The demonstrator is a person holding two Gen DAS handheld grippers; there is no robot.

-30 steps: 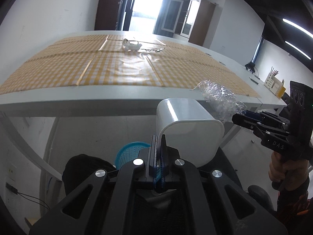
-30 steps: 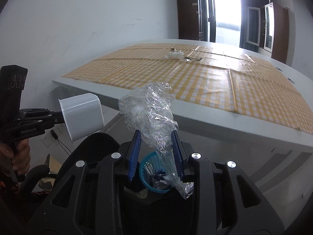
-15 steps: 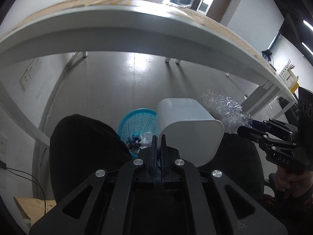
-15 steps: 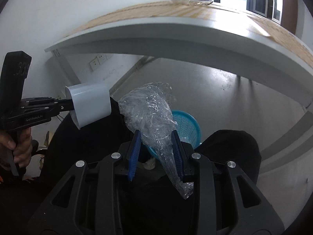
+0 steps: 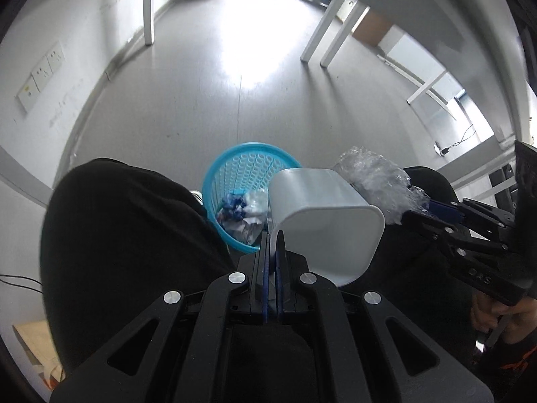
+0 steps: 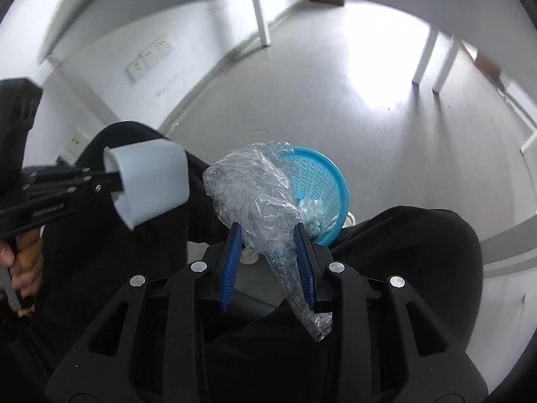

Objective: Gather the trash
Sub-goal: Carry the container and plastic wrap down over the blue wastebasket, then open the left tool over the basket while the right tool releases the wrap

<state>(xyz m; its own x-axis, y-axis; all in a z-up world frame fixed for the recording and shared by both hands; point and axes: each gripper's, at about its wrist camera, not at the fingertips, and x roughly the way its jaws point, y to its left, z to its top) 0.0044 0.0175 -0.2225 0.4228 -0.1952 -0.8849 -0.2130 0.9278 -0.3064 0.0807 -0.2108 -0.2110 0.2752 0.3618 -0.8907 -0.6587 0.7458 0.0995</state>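
Observation:
My left gripper point(image 5: 273, 235) is shut on the rim of a white plastic container point(image 5: 329, 221), which lies tilted with its open mouth toward the camera. My right gripper point(image 6: 268, 228) is shut on a crumpled clear plastic bag point(image 6: 255, 188) whose tail hangs down past the fingers. Both point steeply down over a blue mesh waste basket point(image 5: 248, 164) on the floor, with paper and plastic scraps in it. In the right wrist view the basket point(image 6: 322, 181) shows behind the bag, and the container point(image 6: 151, 178) hangs at the left in the left gripper point(image 6: 114, 181).
The person's knees in black trousers point(image 5: 127, 235) point(image 6: 419, 252) flank the basket. White table legs point(image 5: 147, 3) point(image 5: 332, 23) stand on the grey floor beyond. Wall sockets point(image 5: 40, 74) sit at the left, and the table's underside arches overhead.
Both grippers have sunk from tabletop height to below the table edge and tipped downward, so the blue basket now lies ahead of them. Both grips are unchanged.

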